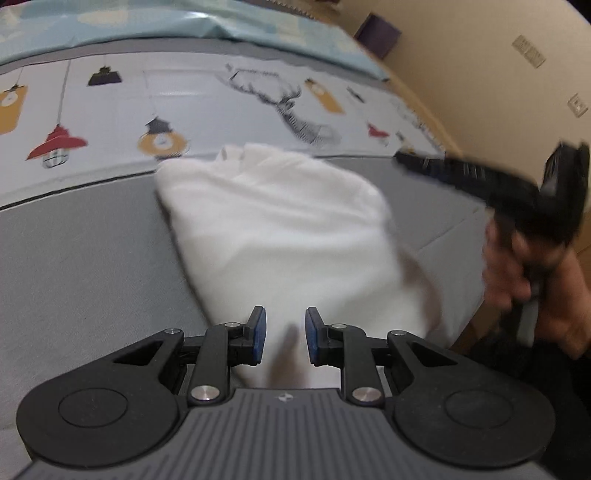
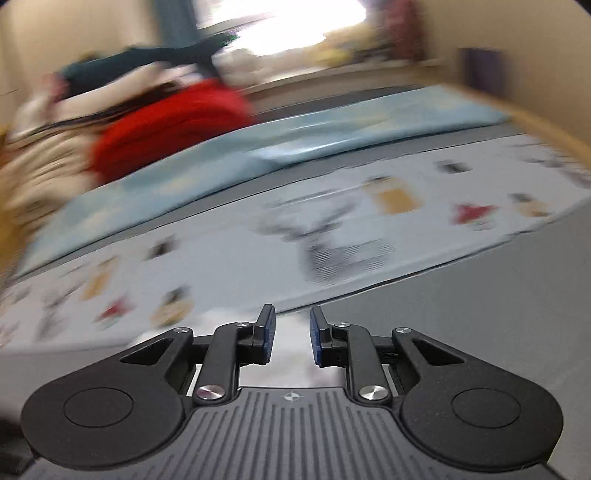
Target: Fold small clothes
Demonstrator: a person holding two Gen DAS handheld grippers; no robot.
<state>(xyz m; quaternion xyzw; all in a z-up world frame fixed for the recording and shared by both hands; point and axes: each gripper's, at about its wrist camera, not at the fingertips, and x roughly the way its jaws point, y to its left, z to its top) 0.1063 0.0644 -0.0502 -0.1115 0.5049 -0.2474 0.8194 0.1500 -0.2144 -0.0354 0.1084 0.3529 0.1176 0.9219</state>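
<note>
Left jaws: left gripper (image 1: 284, 334) parted, its blue pads either side of the white cloth with a gap on each side, not pressing it; the cloth lies under and between them.
Right jaws: right gripper (image 2: 292, 338) parted with a clear gap; something white and blurred shows beneath it, nothing pinched. In the left view the same gripper (image 1: 404, 159) hangs above the bed near its right edge, held by a hand (image 1: 517, 266).
Bed: grey cover (image 1: 74, 266) in the foreground, a pale printed sheet (image 1: 207, 99) with lamps and a deer across the middle, a light blue sheet (image 1: 184, 26) along the far edge.
Wall: beige wall (image 1: 480, 74) beyond the bed's right edge, with two plates on it.
Cloth: white cloth (image 1: 280, 221) bunched and partly folded, lying on the grey cover from the near edge up to the printed sheet's border, nearer the right edge than the left.
Pile: red cloth (image 2: 170, 129), heavily blurred, at the bed's far left corner in the right view, with beige cloth just beside it.
</note>
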